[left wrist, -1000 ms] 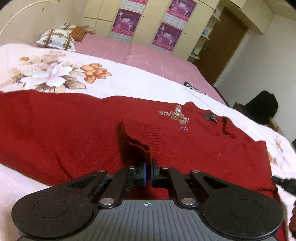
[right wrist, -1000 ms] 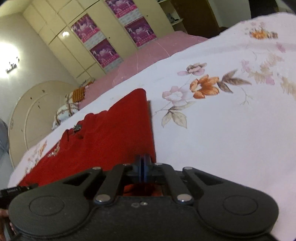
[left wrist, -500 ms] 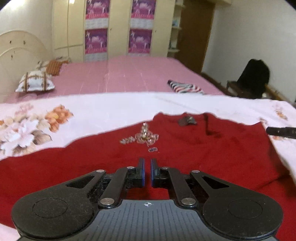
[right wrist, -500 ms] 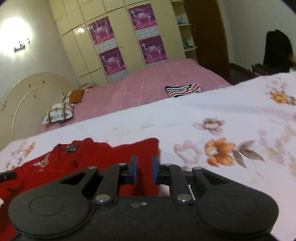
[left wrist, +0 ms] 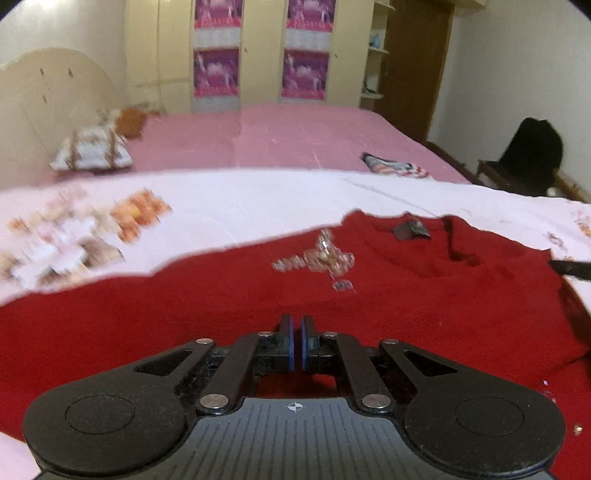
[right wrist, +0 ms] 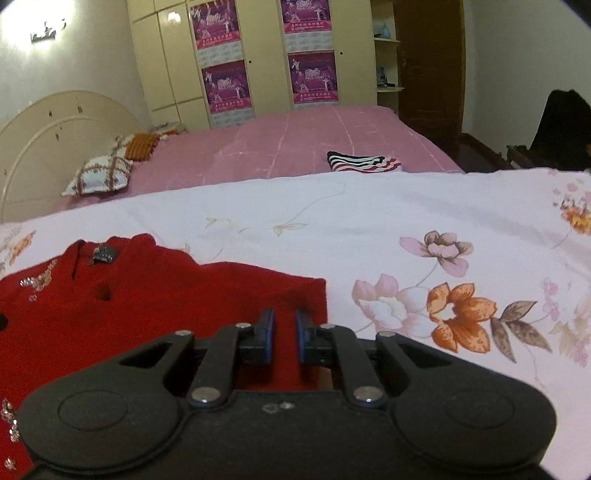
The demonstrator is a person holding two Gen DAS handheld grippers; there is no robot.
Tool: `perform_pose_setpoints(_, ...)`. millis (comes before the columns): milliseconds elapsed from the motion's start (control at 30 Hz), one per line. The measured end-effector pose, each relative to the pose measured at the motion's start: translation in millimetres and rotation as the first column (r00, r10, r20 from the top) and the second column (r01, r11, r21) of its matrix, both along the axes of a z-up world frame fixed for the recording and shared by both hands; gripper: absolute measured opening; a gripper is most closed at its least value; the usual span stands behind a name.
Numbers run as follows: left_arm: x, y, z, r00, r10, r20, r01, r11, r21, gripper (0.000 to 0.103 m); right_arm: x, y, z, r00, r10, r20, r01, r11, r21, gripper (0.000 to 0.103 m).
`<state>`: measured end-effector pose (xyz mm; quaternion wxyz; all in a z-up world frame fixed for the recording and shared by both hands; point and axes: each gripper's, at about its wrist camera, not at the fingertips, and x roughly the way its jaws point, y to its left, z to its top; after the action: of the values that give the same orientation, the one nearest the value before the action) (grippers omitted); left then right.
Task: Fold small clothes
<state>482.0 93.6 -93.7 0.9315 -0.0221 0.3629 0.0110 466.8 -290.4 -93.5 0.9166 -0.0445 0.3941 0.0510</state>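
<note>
domestic bedroom. large bed (right wrist: 295, 140) with pink cover, curved cream headboard (right wrist: 48, 122) and patterned pillows (right wrist: 98, 179) at its head. floral sheet (right wrist: 406, 229) spread across the near surface. cream built-in wardrobe (right wrist: 258, 55) carrying purple posters (right wrist: 225, 88), brown wooden door (right wrist: 430, 62), lit wall lamp (right wrist: 48, 31).

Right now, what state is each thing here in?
Red sweater: spread flat on the floral bedsheet, not held.
Striped garment: folded, on the pink bedspread.
Left hand-held gripper: shut, empty.
Right hand-held gripper: open, empty.
Wardrobe doors: closed.
</note>
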Motion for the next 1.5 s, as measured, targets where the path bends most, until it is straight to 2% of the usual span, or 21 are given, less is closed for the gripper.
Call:
perform_pose_setpoints(67, 1, -5, 2, 1.0, -0.004, 0.013, 0.003, 0.999, 0.033, 0.004, -10, 10, 9, 0.999, 0.033, 0.039, -0.033, 0.999, -0.002, 0.022)
perform_pose_setpoints(100, 3, -8, 2, 1.0, -0.004, 0.005, 0.004, 0.999, 0.039, 0.017, -11, 15, 10, 0.998, 0.048, 0.043, -0.047, 0.999, -0.009, 0.022)
perform_pose_setpoints(133, 6, -10, -1, 1.0, -0.008, -0.007, 0.008, 0.999, 0.037, 0.036, -13, 22, 9, 0.997, 0.066, 0.043, -0.066, 0.998, -0.016, 0.022)
perform_pose_setpoints(167, 7, -13, -3, 1.0, -0.001, -0.018, 0.002, 0.999, 0.046, 0.083, -13, 27, 5, 0.996, 0.081, 0.032, -0.08, 0.997, -0.023, 0.021)
perform_pose_setpoints(200, 9, -18, -8, 1.0, -0.003, -0.03, 0.006, 0.997, 0.071, 0.093, -11, 31, 0, 0.996, 0.085, 0.009, -0.085, 0.996, -0.038, 0.023)
perform_pose_setpoints(233, 7, -21, -12, 0.999, -0.024, -0.042, 0.028, 0.995, 0.092, 0.092, -10, 35, -10, 0.997, 0.08, -0.02, -0.081, 0.994, -0.074, 0.024)
perform_pose_setpoints(300, 2, -23, -13, 0.999, -0.038, -0.037, 0.042, 0.994, 0.104, 0.092, -13, 39, -12, 0.996, 0.091, -0.001, -0.091, 0.99, -0.104, 0.025)
perform_pose_setpoints(367, -4, -21, -8, 1.0, -0.021, -0.005, 0.021, 0.993, 0.116, 0.091, -15, 38, -4, 0.996, 0.092, 0.006, -0.091, 0.992, -0.086, 0.025)
perform_pose_setpoints(433, -7, -18, -2, 1.0, -0.002, 0.028, -0.001, 0.995, 0.096, 0.084, -18, 39, 3, 0.994, 0.106, 0.035, -0.104, 0.992, -0.066, 0.025)
perform_pose_setpoints(467, -5, -18, 0, 0.999, 0.004, 0.034, -0.007, 0.997, 0.081, 0.077, -19, 41, 5, 0.992, 0.114, 0.045, -0.111, 0.992, -0.064, 0.024)
perform_pose_setpoints(567, 0, -34, 8, 0.997, -0.022, 0.076, 0.017, 0.997, 0.069, 0.076, -19, 60, 4, 0.985, 0.167, 0.053, -0.164, 0.985, -0.058, 0.024)
perform_pose_setpoints(667, 10, -55, 5, 0.996, -0.072, 0.061, 0.07, 0.996, 0.047, 0.076, -21, 79, -1, 0.972, 0.228, 0.048, -0.226, 0.973, -0.04, 0.023)
perform_pose_setpoints(767, 17, -56, -13, 0.998, -0.067, -0.014, 0.068, 0.997, 0.031, 0.076, -21, 96, -15, 0.961, 0.276, 0.007, -0.274, 0.958, -0.086, 0.023)
perform_pose_setpoints(800, 12, -49, -16, 0.998, -0.065, 0.002, 0.065, 0.997, 0.036, 0.076, -22, 97, -19, 0.958, 0.286, 0.0, -0.284, 0.952, -0.117, 0.023)
perform_pose_setpoints(900, -2, -22, -17, 0.999, -0.037, 0.002, 0.037, 0.997, 0.067, 0.076, -22, 75, -17, 0.977, 0.207, 0.049, -0.193, 0.961, -0.196, 0.023)
perform_pose_setpoints(1000, -9, -10, -16, 0.999, -0.043, 0.004, 0.043, 0.996, 0.077, 0.076, -13, 41, -10, 0.993, 0.108, 0.044, -0.101, 0.984, -0.146, 0.023)
perform_pose_setpoints(1100, -12, -19, -11, 0.999, -0.034, 0.012, 0.033, 0.995, 0.09, 0.076, -15, 43, -3, 0.995, 0.09, 0.035, -0.084, 0.986, -0.146, 0.023)
perform_pose_setpoints(1200, -22, -38, -2, 0.995, -0.082, 0.048, 0.078, 0.993, 0.087, 0.076, -36, 60, 8, 0.986, 0.153, 0.069, -0.146, 0.984, -0.103, 0.025)
perform_pose_setpoints(1333, -28, -71, -3, 0.99, -0.131, 0.049, 0.129, 0.991, 0.038, 0.076, -69, 89, -1, 0.964, 0.262, 0.038, -0.26, 0.964, -0.047, 0.023)
perform_pose_setpoints(1400, -30, -81, -10, 0.99, -0.135, 0.031, 0.134, 0.99, 0.032, 0.076, -78, 102, -9, 0.953, 0.303, 0.013, -0.302, 0.952, -0.051, 0.023)
perform_pose_setpoints(1500, -34, -74, -14, 0.995, -0.095, 0.028, 0.095, 0.996, 0.0, 0.079, -89, 115, -15, 0.945, 0.325, 0.019, -0.32, 0.939, -0.124, 0.024)
